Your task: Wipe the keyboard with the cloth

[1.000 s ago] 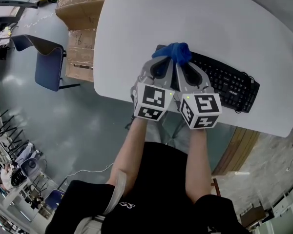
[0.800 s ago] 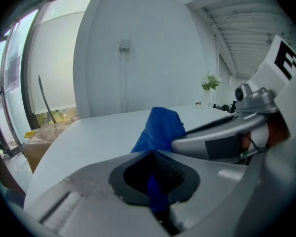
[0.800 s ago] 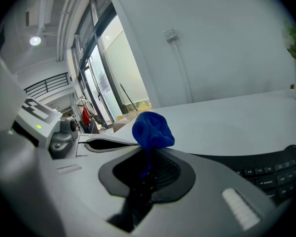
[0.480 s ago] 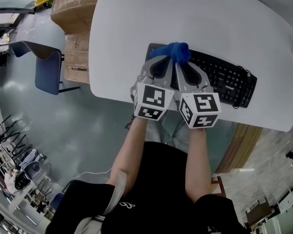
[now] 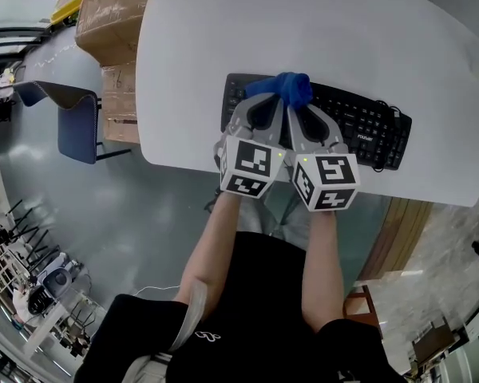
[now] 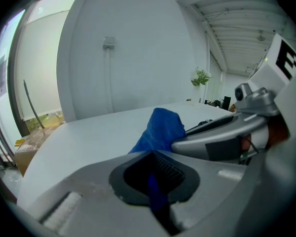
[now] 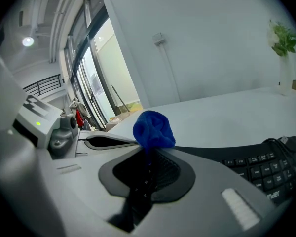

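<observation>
Cloth [image 5: 288,87]: blue, bunched, pinched by the jaws of both left gripper [image 5: 266,96] and right gripper [image 5: 297,102], resting near the 9 o'clock end of the keyboard [image 5: 361,126].
Keyboard: black, on white counter [image 5: 319,30]; long axis 9 to 3 o'clock, most of it toward 3 o'clock from the jaws, right gripper nearer.

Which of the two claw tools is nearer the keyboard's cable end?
The right gripper: the keyboard has its cable on that side, while the left gripper sits toward the opposite end. Both pinch the blue cloth.
</observation>
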Tool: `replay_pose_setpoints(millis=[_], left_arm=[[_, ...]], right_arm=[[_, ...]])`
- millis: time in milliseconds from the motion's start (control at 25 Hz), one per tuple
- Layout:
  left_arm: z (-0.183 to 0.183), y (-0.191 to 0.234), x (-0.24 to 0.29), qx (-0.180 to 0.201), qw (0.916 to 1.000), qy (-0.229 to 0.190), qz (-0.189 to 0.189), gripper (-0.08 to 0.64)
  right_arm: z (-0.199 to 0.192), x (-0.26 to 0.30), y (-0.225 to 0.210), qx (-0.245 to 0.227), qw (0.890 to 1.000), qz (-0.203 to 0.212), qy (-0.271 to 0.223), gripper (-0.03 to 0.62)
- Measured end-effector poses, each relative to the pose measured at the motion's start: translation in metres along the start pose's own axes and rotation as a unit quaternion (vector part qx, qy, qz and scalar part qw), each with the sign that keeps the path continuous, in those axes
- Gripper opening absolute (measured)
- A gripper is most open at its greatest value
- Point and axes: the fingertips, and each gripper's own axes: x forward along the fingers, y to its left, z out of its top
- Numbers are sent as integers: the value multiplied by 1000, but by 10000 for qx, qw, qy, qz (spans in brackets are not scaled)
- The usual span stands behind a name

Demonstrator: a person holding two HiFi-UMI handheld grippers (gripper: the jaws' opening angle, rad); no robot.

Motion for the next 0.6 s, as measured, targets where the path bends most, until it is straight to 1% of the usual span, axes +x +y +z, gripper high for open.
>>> replay_pose_setpoints(millis=[600], left_arm=[[13,-41,20,251,9992,66,-296,-2]], right_arm=[[-2,-27,-37,217,9993,-282,-70,41]])
